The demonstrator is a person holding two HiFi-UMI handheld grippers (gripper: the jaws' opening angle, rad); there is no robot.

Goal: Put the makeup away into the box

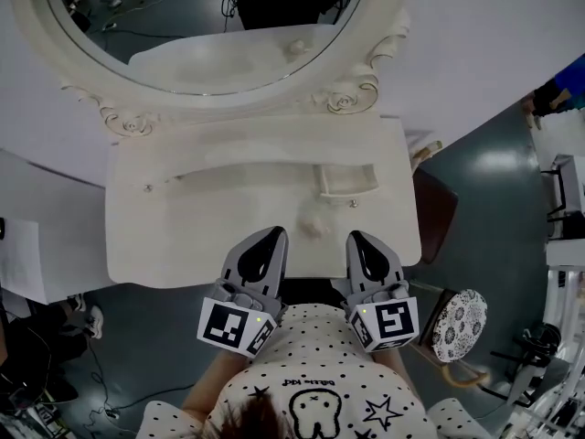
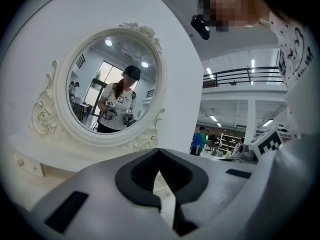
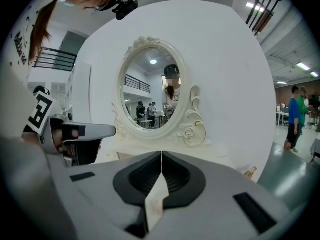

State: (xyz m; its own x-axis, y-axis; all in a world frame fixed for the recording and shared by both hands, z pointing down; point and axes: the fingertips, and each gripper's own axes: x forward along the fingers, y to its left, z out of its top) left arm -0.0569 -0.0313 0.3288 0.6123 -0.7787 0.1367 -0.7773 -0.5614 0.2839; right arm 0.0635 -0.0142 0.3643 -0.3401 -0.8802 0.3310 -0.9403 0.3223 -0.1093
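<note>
Starting out at the counter (image 1: 183, 236)
Left tongs (image 1: 272, 234) and right tongs (image 1: 359, 238) are sitting shut, empty; next comes reaching for makeup.

Hardly any legible writing.
The white polka-dot shirt (image 1: 302, 355) carries one short black line of lettering above a tooth drawing (image 1: 315, 416), too small to read.
</note>
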